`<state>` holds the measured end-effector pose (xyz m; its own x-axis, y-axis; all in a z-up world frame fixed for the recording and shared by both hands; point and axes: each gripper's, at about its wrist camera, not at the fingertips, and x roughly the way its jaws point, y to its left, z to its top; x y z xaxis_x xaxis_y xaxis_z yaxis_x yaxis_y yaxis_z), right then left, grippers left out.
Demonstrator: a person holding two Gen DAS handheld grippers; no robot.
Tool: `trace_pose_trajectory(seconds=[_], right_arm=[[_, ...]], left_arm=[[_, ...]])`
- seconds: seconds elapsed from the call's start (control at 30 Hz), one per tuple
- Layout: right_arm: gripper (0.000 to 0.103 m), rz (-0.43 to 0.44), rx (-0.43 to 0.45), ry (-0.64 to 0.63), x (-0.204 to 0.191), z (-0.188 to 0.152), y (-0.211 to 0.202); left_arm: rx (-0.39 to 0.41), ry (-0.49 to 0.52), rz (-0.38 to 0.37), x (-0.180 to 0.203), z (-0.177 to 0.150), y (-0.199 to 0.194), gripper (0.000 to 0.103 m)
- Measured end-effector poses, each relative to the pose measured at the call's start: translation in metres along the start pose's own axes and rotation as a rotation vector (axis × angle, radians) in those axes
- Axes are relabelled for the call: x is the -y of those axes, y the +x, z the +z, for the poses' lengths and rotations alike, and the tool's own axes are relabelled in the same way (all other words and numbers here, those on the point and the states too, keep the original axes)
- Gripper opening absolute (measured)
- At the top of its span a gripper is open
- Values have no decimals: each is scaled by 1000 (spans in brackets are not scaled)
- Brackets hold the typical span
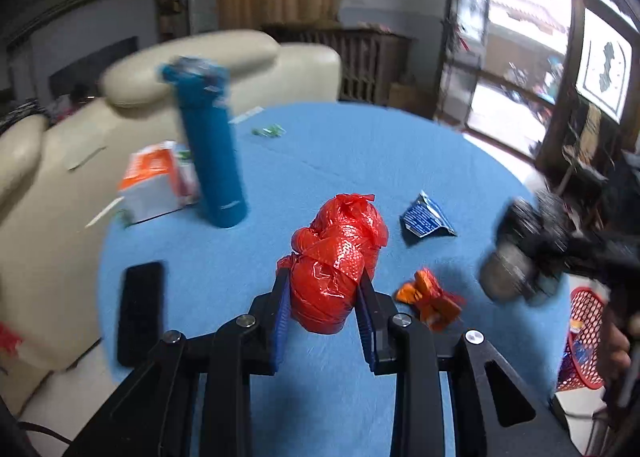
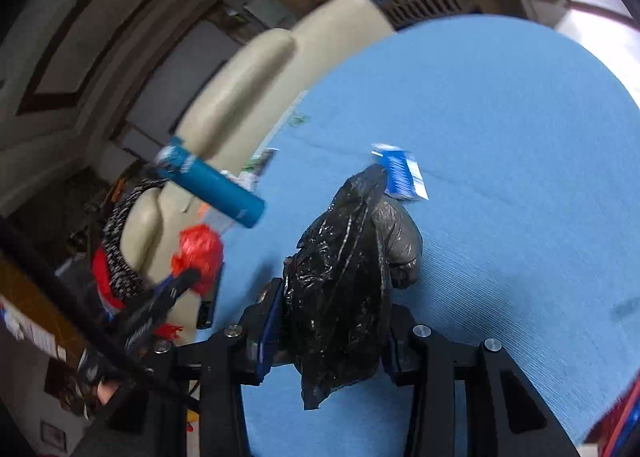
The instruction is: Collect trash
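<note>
Blue table (image 1: 360, 161): red bag (image 1: 334, 261) between tool (image 1: 322, 289) pads.

Bottle (image 1: 212, 145) left on table (image 1: 360, 145); carton (image 1: 156, 181) behind it; phone (image 1: 140, 313) nearer.

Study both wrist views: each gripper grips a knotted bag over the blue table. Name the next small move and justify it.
Probably carry both bags toward the red mesh basket past the table's edge. The left gripper is clamped on the red bag, the right gripper on the black bag.

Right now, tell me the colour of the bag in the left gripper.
Red; the bag shows best in the left wrist view, clamped in the left gripper.
</note>
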<state>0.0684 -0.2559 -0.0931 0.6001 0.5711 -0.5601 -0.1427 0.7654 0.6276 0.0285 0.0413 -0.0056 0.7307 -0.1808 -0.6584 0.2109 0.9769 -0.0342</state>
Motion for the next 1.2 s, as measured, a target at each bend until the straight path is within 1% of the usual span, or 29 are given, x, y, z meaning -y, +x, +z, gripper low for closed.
trace_pose_trajectory(seconds=[0.1,0.23,0.27,0.4,0.57,0.67,0.83,0.93,1.07,1.2], right_arm=[[44,63,16,-60,-35,14,11],[44,134,68,-161,-96,25,16],[44,149,81,-178,-109,25,15],[44,166,125,-228,-143,14,0],[44,135,172,-259,-161,5,-27],[44,115,226,-276,-169,2,-54],[44,111,317,-289,-175,3,-96],[44,107,352,-287,-171,5,-110],[44,96,358,-263,-155,7,-115],[44,74,338,-218,-128,4,-114]], left_arm=[[35,-67,36,-16,-10,-44,32],[115,-84,149,-38,-10,-101,32],[128,-89,160,-42,-9,-108,32],[207,-93,192,-54,-5,-155,32],[269,-84,171,-50,-12,-185,32],[281,-66,157,-42,-14,-195,32],[315,-30,144,-31,-10,-207,32],[318,-28,130,-26,-8,-205,32],[277,-11,109,-16,-4,-187,32],[247,16,91,1,-6,-174,32]])
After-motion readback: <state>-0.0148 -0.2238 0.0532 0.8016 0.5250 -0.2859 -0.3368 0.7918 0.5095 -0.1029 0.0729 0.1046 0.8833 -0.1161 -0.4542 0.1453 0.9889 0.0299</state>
